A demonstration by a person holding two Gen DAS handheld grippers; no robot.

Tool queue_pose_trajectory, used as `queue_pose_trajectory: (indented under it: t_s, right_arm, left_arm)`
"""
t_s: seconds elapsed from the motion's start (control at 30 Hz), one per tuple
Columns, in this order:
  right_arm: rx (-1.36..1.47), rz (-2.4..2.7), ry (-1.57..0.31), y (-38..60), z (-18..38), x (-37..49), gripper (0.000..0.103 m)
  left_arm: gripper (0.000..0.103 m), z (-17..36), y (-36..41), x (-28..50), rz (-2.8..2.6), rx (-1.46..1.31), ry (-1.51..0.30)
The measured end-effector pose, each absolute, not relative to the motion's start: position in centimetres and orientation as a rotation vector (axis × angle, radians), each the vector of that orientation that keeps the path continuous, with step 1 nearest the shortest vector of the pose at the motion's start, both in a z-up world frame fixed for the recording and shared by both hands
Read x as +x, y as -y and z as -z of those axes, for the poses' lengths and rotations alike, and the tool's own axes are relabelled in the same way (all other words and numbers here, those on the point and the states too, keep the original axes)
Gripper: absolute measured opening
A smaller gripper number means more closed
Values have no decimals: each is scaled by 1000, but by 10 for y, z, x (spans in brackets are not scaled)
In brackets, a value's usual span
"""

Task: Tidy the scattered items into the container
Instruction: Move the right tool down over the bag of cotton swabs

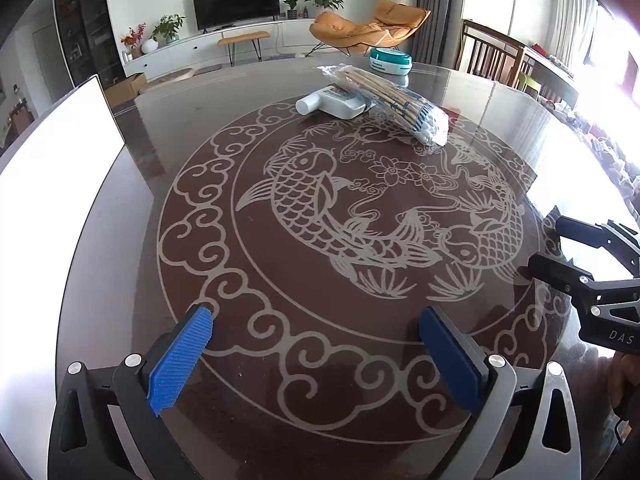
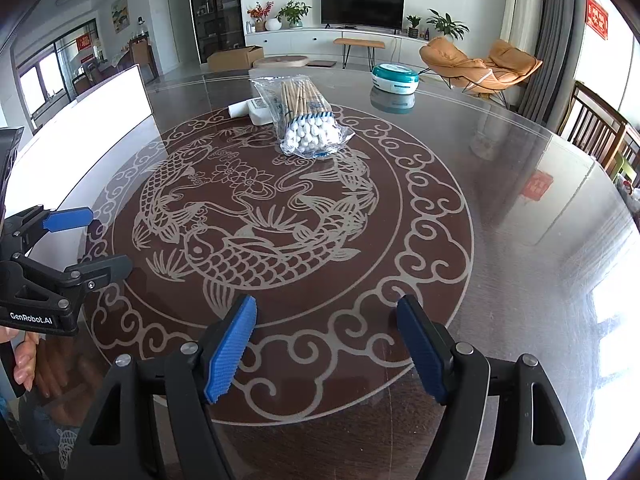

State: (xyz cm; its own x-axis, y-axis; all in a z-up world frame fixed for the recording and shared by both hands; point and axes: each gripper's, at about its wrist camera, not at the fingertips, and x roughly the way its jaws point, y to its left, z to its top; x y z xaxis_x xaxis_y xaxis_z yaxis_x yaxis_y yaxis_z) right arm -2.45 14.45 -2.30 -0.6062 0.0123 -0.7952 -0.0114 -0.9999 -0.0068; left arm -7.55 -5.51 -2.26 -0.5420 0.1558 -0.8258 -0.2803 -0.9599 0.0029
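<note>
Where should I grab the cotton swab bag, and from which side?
Grip the bag of cotton swabs across its stick section, above the bulging cotton end, coming from the near side. It leans on the white bottle, so the bundle is raised there.

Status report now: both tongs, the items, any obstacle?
Left tongs open, empty. Right tongs open, empty. Cotton swab bag leaning on white bottle, untouched. Nothing in the way.

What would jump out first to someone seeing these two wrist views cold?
The pale koi-and-cloud medallion fills the middle of the dark glossy round table. Beyond it, at the far side, a clear bag of cotton swabs lies propped on a white bottle, with a teal-and-white round case apart to its right. A large white container stands at the table's left edge, and both the left gripper and right gripper hang empty, jaws open.
</note>
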Motion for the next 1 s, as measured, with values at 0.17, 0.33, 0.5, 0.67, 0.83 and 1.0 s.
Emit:
queue_pose_trajectory:
  t_s: [0.17,0.33,0.5,0.67,0.83,1.0]
  right_arm:
    - [-1387,-2803,2,-145,23,-24,74]
    - [-1391,-2803,-1,-145,23,-25,76]
    - [-1464,-2829,41,-138,27,-44,94]
    - [-1496,-2856,77,-138,29,-88,99]
    - [-1504,-2861,82,-137,31,-149,100]
    - [-1505,-2863,86,-136,32,-202,100]
  left_arm:
    - [103,22,56,-74,-2554,-1346,-195]
    - [103,22,56,-74,-2557,-1346,-192]
    - [103,22,56,-74,-2557,-1347,-192]
    - [103,22,57,-74,-2557,-1346,-193]
    - [103,22,57,-74,-2557,-1347,-192]
    - [103,22,57,-74,-2556,-1346,-192]
